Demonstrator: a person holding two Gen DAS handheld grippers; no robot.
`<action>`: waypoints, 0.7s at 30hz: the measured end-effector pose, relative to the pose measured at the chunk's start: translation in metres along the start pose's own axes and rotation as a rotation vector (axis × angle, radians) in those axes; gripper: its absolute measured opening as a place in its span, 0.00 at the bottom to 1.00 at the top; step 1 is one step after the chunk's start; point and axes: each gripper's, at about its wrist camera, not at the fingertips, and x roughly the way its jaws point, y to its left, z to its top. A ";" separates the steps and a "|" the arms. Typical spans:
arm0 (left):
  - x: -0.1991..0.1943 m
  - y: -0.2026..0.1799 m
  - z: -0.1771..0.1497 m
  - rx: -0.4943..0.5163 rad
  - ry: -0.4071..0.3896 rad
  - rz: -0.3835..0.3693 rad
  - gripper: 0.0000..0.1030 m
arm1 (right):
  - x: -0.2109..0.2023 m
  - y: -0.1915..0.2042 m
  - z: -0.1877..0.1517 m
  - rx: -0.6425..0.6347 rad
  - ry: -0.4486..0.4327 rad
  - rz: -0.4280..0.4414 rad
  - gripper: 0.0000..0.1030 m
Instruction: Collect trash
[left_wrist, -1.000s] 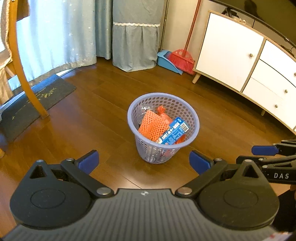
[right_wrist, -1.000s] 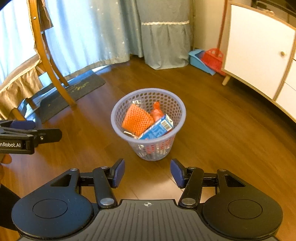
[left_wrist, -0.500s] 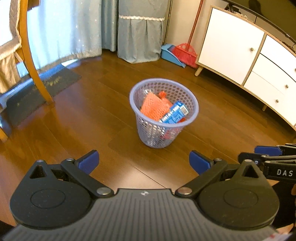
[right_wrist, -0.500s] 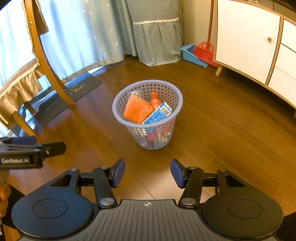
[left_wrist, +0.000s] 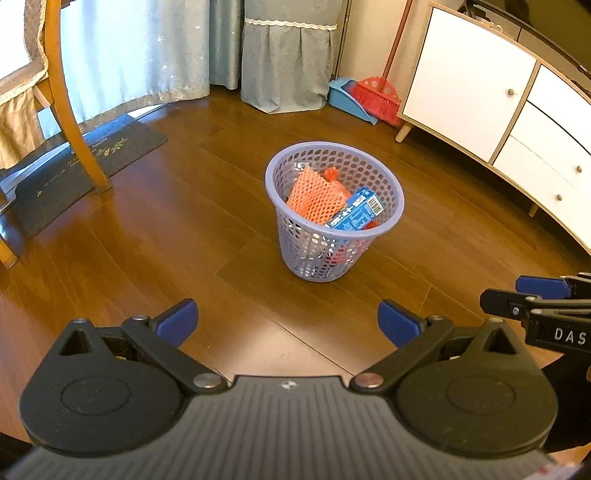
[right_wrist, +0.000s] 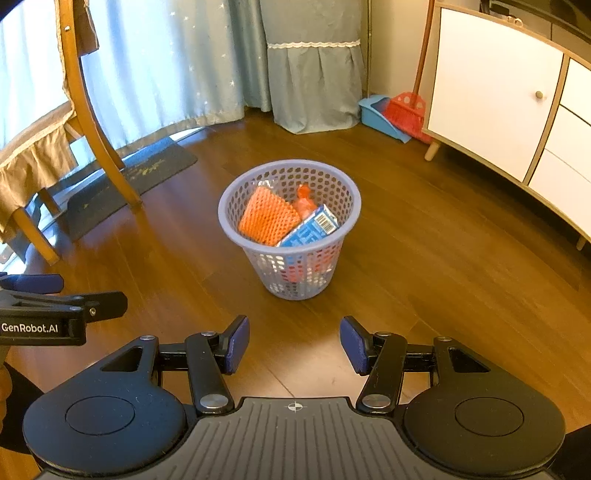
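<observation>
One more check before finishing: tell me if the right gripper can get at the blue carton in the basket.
Probably yes. The right gripper is open and empty, with bare floor between it and the basket. The blue carton lies on top, leaning at the near rim beside the orange net, uncovered from above.

Bare wooden floor (left_wrist: 207, 236) open all around the basket (left_wrist: 334, 236) at my twelve, chair leg (left_wrist: 79, 140) at ten, cabinet (left_wrist: 480, 99) at two, both well clear.

Left tool (left_wrist: 286, 323) gapes empty above floor, short of the trash-filled basket (left_wrist: 295, 236).
</observation>
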 end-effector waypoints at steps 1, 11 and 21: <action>0.000 0.000 0.000 -0.004 0.003 0.000 0.99 | 0.001 0.000 0.000 0.000 0.001 0.002 0.50; 0.006 -0.002 -0.001 -0.012 0.015 0.017 0.99 | 0.005 0.001 0.001 0.010 0.007 0.006 0.50; 0.008 -0.002 -0.003 -0.021 0.031 0.024 0.99 | 0.008 0.006 0.000 -0.002 0.011 0.011 0.50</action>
